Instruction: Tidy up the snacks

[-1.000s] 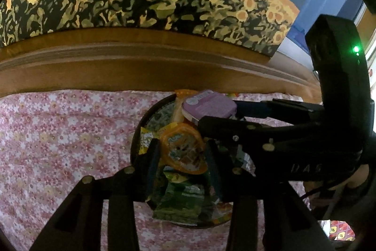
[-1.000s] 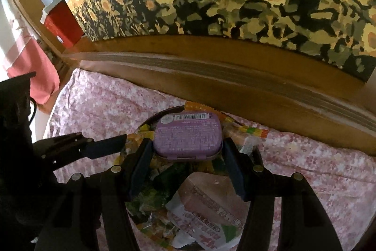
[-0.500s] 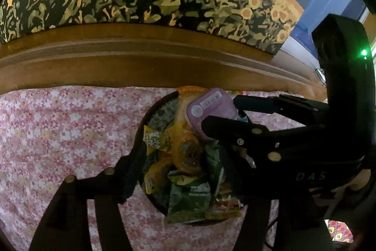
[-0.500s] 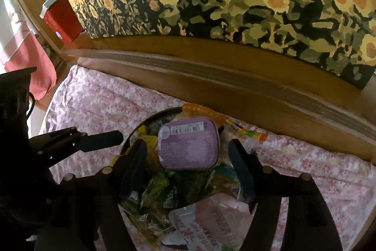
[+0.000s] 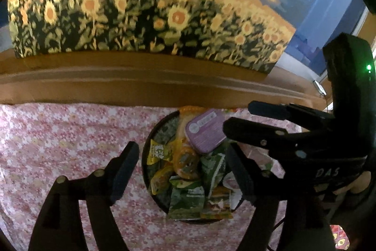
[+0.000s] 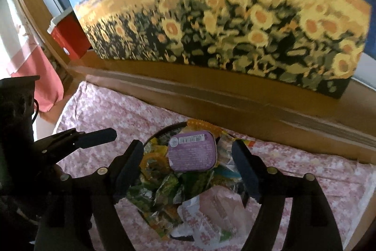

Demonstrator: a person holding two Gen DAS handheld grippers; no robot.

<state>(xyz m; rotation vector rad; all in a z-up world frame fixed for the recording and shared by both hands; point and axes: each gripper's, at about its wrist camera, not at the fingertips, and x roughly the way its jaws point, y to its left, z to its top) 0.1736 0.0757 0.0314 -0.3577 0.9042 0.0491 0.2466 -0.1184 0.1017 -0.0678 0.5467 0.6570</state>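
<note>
Snacks [image 5: 188, 178] fill a dark round bowl [image 5: 144, 157] on the pink floral cloth [image 5: 58, 133], with a purple tin [image 6: 192, 151] lying on top at the pile's far side and an orange jelly cup [image 5: 185, 162] just near it. Above the bowl, the left gripper [image 5: 181, 171] and right gripper [image 6: 188, 168] are both opening, released, nothing between their fingers. Beyond stands a wooden ledge [image 5: 117, 84] bearing a sunflower painting [image 5: 141, 20].

The sunflower painting [image 5: 150, 15] is smeared by motion blur. Print on the purple tin [image 6: 191, 151] is too small to read. The right tongs [image 5: 237, 117] hide part of the snack bowl [image 5: 146, 145], whose heaped packets cover its inside.
</note>
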